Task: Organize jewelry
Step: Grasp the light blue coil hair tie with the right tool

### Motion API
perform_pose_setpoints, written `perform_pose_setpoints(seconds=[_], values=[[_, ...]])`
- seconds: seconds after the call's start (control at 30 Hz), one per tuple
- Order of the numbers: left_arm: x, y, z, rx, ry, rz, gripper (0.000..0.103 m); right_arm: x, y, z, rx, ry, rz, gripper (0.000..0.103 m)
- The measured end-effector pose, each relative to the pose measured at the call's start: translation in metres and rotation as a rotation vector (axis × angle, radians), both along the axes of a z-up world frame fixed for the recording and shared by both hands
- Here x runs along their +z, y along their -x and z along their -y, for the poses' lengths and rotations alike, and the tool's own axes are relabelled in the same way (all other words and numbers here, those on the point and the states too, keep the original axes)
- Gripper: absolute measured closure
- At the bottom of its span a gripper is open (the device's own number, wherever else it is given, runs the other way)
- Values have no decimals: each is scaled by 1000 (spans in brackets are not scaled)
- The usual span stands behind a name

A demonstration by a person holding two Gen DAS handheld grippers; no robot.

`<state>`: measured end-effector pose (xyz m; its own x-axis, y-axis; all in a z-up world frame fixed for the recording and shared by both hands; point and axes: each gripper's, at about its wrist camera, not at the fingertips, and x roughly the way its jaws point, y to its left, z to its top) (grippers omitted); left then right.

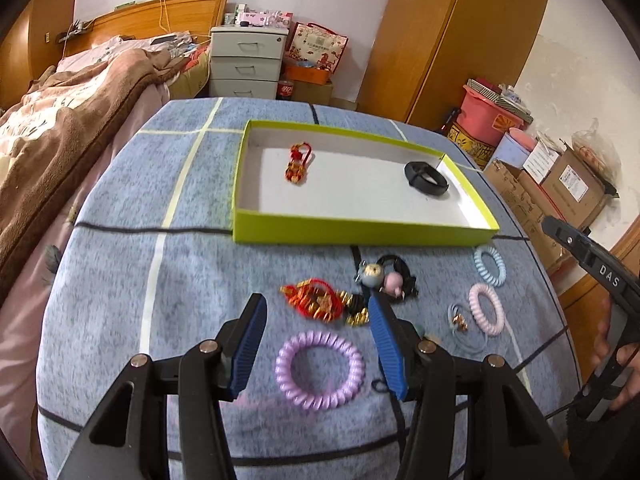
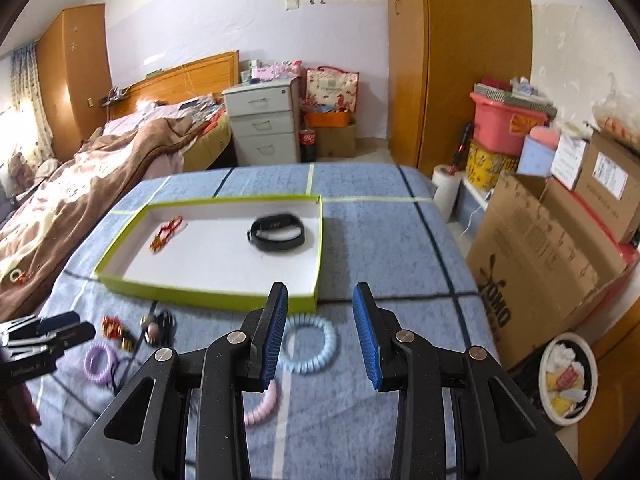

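A green-rimmed white tray (image 1: 356,232) (image 2: 208,294) sits on the blue cloth table. In it lie a red-gold charm (image 1: 298,162) (image 2: 166,234) and a black wristband (image 1: 426,178) (image 2: 276,232). In front of the tray lie a red-gold bracelet (image 1: 320,300), a black hair tie with round charms (image 1: 386,276), a purple coil ring (image 1: 320,368) (image 2: 100,362), a pink coil ring (image 1: 486,308) (image 2: 262,408) and a light blue coil ring (image 1: 490,266) (image 2: 308,344). My left gripper (image 1: 316,312) is open above the purple ring and red bracelet. My right gripper (image 2: 322,300) is open above the blue ring.
A thin blue cord with a gold charm (image 1: 460,324) lies beside the pink ring. A bed with a brown blanket (image 1: 68,120) is on the left. Cardboard boxes (image 2: 540,256) and a pink bin (image 2: 504,124) stand right of the table.
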<state>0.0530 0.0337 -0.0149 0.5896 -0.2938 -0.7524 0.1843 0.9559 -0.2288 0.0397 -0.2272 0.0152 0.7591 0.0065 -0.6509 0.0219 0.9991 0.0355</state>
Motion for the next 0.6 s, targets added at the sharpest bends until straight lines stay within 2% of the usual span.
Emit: perform_pose_setpoints(seconds=[0.13,0.23,0.33,0.6], values=[[-9,7,-8,13,4,-26,48,-13,8,18,0,-62,-35,66],[-16,11,-14,25,7,-46,44,-26,9,28,-24,-58,-82,55],[-21,13,-18,35,13,-65,44,-38,5,35,-22,-117,-122,55],[-25,16,-18,21,25,-83,44,-54,-19,25,32,-111,-180,55]])
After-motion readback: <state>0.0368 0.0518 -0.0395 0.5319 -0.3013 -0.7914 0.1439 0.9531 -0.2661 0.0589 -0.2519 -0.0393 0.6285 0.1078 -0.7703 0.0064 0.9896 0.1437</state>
